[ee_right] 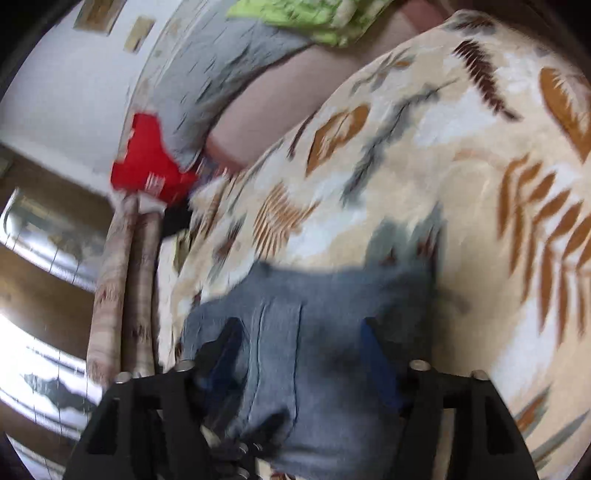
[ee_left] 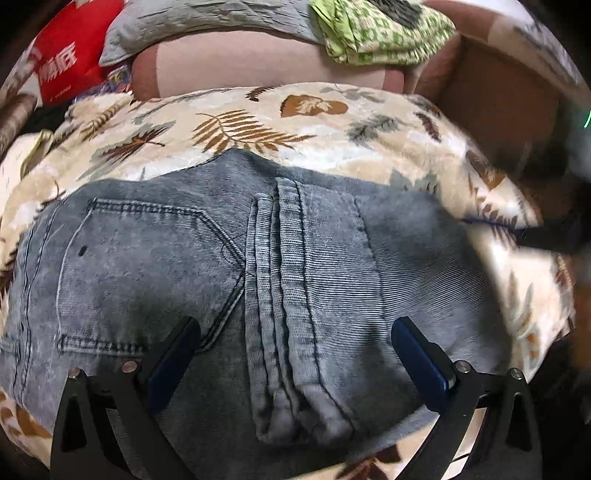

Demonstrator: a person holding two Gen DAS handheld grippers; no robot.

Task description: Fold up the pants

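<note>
Grey-blue denim pants [ee_left: 258, 266] lie folded on a leaf-print blanket [ee_left: 240, 122], back pocket up at the left and a folded hem strip down the middle. My left gripper [ee_left: 295, 332] hovers just above the pants, jaws wide open and empty, with one finger [ee_left: 173, 362] on each side of the hem strip. In the blurred right wrist view the same pants [ee_right: 314, 332] lie under my right gripper [ee_right: 301, 332], which is open with fabric between its fingers [ee_right: 380, 362]. I cannot tell if it touches the cloth.
A pink sofa back [ee_left: 251, 62] rises behind the blanket, with a grey pillow [ee_left: 207, 18], a green patterned cloth [ee_left: 380, 33] and a red bag [ee_left: 70, 51] on it. A brown cardboard box [ee_left: 495, 96] stands at the right. Rolled mats [ee_right: 122, 280] lean beside the blanket's left edge.
</note>
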